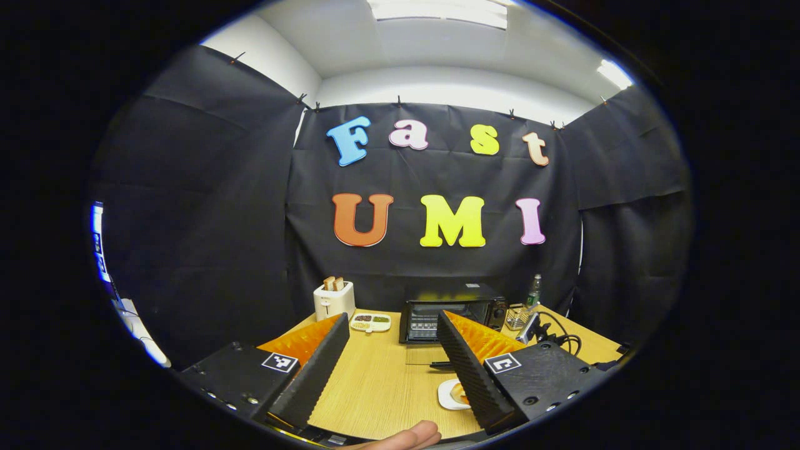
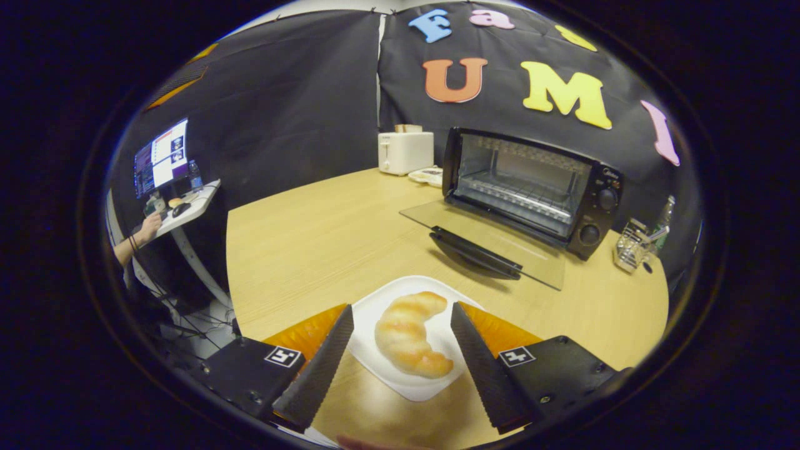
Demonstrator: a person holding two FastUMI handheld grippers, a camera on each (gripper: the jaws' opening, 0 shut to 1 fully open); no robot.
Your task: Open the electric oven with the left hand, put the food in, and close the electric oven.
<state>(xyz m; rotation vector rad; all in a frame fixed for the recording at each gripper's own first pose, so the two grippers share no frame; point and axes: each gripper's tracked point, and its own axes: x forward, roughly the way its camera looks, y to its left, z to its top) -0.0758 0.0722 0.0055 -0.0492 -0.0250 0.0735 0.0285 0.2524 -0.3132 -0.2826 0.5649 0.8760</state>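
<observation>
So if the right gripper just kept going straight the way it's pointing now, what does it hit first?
Most likely the croissant on the white plate: it lies between the open right gripper fingers, just ahead. Beyond it sits the oven's lowered glass door. Height above the plate is hard to judge, so it may touch the plate first.

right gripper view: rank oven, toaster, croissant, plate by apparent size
1. oven, largest, more so with its open door.
2. plate, but it sits closest to the camera, so inflated.
3. toaster and croissant look about alike; the croissant is much nearer, so I won't rank them.
</observation>
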